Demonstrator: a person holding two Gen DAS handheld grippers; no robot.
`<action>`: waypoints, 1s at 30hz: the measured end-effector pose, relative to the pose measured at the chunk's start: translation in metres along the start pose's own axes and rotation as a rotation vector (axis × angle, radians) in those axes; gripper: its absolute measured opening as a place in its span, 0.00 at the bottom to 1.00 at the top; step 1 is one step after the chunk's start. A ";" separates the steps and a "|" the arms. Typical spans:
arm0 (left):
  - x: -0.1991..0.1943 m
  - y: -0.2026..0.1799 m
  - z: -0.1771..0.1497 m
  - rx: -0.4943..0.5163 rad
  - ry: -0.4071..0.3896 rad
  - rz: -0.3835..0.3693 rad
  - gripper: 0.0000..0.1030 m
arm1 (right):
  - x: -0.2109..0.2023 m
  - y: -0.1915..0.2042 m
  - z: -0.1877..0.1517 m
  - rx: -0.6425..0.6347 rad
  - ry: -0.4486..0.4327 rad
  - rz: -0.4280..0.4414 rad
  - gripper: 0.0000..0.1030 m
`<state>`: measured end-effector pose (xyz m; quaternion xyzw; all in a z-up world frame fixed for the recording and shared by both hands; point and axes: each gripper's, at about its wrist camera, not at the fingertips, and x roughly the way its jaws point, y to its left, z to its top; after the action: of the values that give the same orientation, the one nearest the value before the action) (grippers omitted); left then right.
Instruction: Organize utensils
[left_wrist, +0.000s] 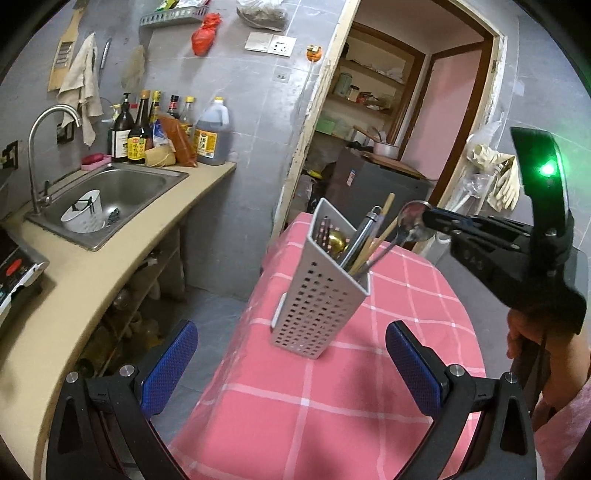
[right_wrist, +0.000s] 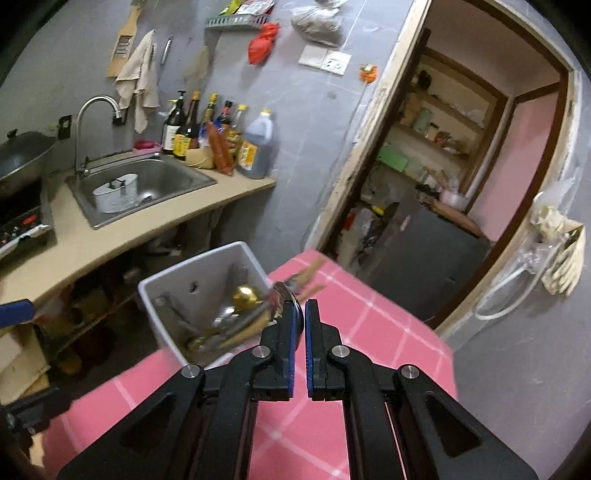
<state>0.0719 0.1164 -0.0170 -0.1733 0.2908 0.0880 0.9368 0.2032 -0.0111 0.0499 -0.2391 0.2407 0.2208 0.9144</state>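
The step in hand looked like dropping a spoon (left_wrist: 408, 225) into the perforated grey utensil holder (left_wrist: 317, 295), which stood upright on the pink checked tabletop (left_wrist: 314, 406). Seen from the left wrist, the right gripper (left_wrist: 424, 218) reached in from 3 o'clock of the holder's mouth, its jaws pressed almost together around the spoon's bowl, the handle already slanting down inside among chopsticks (left_wrist: 386, 210), a steel handle and a gold-coloured spoon (left_wrist: 337, 240). Whether the pads were truly clamped or just loosening, I could not tell. The left gripper (left_wrist: 288, 365) hung at 6 o'clock of the holder, jaws spread wide and empty.

Next, I judged, the right jaws needed to part fully so the spoon slid home, then lift clear without tipping the holder.
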 end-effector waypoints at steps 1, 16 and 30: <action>0.000 0.001 0.000 0.001 0.000 -0.001 0.99 | -0.004 0.002 0.001 0.018 -0.002 0.015 0.08; -0.023 -0.025 0.017 0.141 -0.163 -0.069 0.99 | -0.104 -0.080 -0.100 0.436 -0.183 0.071 0.46; -0.063 -0.078 -0.045 0.250 -0.184 -0.144 0.99 | -0.185 -0.097 -0.224 0.596 -0.200 -0.046 0.93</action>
<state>0.0179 0.0232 0.0059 -0.0670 0.1991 -0.0008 0.9777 0.0337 -0.2629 0.0104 0.0570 0.1980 0.1422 0.9681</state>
